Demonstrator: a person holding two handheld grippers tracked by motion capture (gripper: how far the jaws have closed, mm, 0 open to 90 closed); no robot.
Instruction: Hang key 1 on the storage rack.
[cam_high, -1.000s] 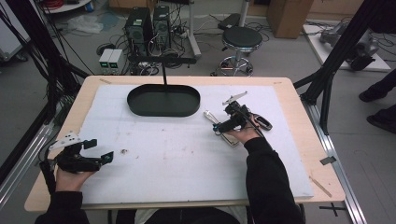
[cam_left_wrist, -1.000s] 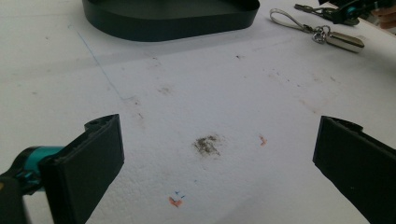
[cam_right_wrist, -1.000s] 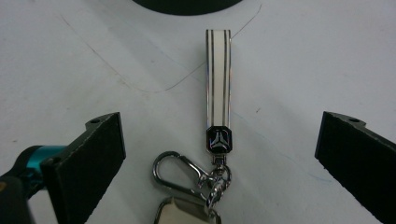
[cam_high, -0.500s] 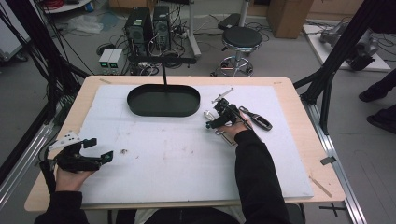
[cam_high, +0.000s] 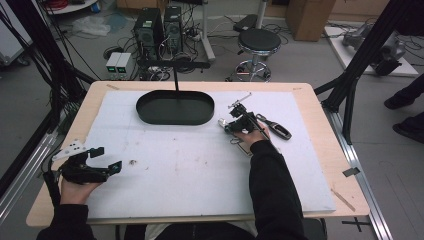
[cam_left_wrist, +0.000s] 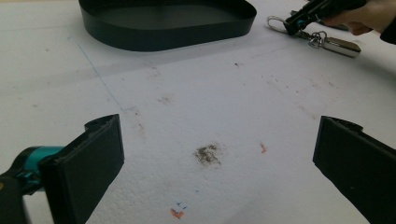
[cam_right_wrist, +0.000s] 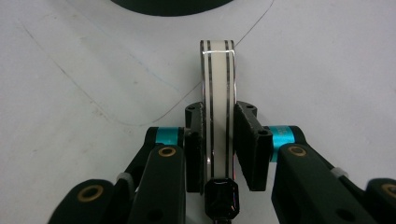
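Right gripper view shows the right gripper (cam_right_wrist: 218, 140) clamped on a cream key fob (cam_right_wrist: 218, 107) with black stripes, held on edge in the middle of the frame; its jaws have just been closing. High view puts that gripper (cam_high: 226, 125) right of centre, just beside the black oval tray (cam_high: 145, 107), with a screwdriver (cam_high: 275, 127) near it. Lower left there, the left gripper (cam_high: 107, 160) hovers with jaws wide apart over the white mat (cam_high: 190, 170)

Black sleeves (cam_high: 270, 185), black fingers (cam_right_wrist: 250, 140), teal collars, brass screws
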